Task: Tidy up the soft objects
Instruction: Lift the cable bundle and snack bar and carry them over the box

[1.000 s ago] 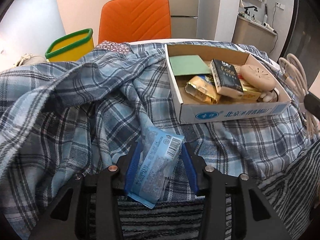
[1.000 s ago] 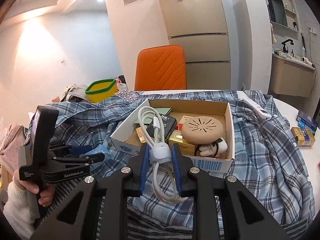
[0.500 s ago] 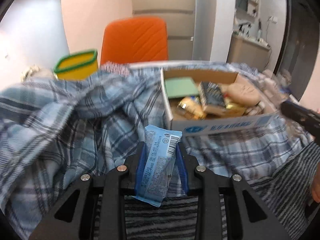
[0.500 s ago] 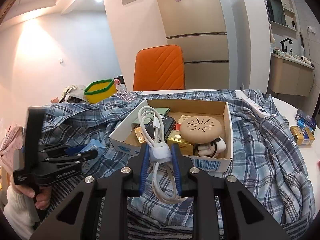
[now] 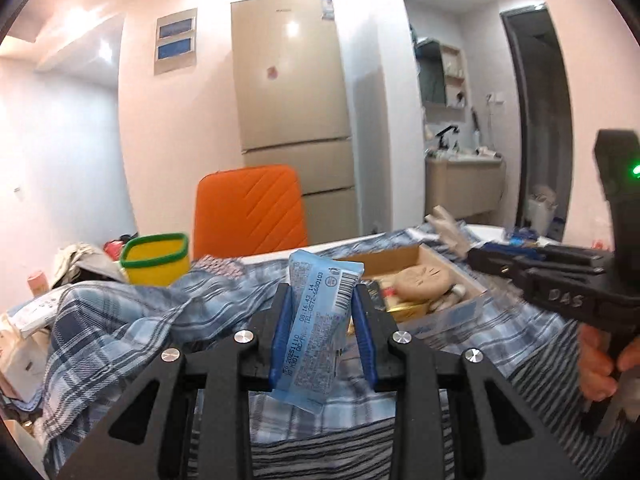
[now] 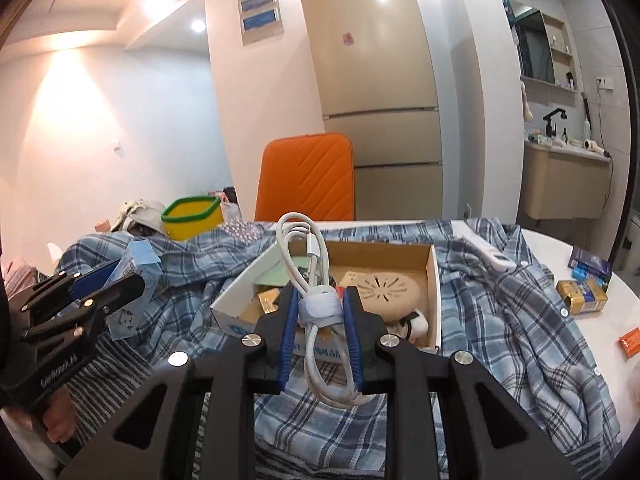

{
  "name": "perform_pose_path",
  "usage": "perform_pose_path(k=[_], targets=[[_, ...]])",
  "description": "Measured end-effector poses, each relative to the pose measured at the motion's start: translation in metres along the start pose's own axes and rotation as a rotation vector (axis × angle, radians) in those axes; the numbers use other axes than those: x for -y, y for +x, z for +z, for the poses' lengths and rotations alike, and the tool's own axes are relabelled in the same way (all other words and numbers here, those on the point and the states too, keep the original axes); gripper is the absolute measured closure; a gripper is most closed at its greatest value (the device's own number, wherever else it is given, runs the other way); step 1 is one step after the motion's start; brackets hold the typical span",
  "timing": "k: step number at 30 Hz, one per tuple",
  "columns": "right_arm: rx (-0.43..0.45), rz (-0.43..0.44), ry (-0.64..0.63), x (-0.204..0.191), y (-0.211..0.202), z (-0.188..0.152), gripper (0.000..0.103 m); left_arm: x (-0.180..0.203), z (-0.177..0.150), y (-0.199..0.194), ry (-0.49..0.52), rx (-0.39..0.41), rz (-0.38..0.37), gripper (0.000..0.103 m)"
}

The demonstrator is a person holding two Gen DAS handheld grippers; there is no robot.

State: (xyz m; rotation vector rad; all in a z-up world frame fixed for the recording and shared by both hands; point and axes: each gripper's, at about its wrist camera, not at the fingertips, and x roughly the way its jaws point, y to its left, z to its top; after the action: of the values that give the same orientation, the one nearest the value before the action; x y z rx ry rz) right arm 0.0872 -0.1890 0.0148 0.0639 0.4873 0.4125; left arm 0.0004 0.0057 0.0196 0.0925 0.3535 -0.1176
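My left gripper (image 5: 322,312) is shut on a light blue tissue packet (image 5: 316,320) and holds it raised above the blue plaid shirt (image 5: 120,320). My right gripper (image 6: 320,312) is shut on a coiled white cable (image 6: 312,276), held in front of the open cardboard box (image 6: 434,280). The box holds a round beige object (image 6: 384,288), small packets and a green card. The left gripper also shows in the right wrist view (image 6: 100,288) with the packet (image 6: 136,264). The right gripper shows at the right of the left wrist view (image 5: 480,256).
A yellow bin with a green rim (image 6: 192,218) and an orange chair (image 6: 308,176) stand behind the table. A white remote (image 6: 488,252) lies on the shirt. Small boxes (image 6: 580,296) lie on the white table at right. A striped cloth (image 5: 320,456) lies near me.
My left gripper has risen and tilted up with the tissue packet, so the view now shows the room. My right gripper has also tilted up slightly, still holding the cable.
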Motion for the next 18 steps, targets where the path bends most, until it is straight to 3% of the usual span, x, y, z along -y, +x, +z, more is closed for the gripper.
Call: perform_pose_path(k=[9,13,18], targets=[[0.069,-0.061,0.001,0.007,-0.01,0.018,0.079,0.011,0.024,-0.006,-0.036,0.139,-0.056,0.074],[0.18,-0.067,-0.023,0.004,-0.021,0.031,0.079,0.022,0.04,-0.002,-0.044,0.201,-0.056,0.074],[0.236,-0.123,-0.048,0.003,-0.02,0.051,0.079,0.028,0.055,0.01,-0.083,0.288,-0.051,0.074]])
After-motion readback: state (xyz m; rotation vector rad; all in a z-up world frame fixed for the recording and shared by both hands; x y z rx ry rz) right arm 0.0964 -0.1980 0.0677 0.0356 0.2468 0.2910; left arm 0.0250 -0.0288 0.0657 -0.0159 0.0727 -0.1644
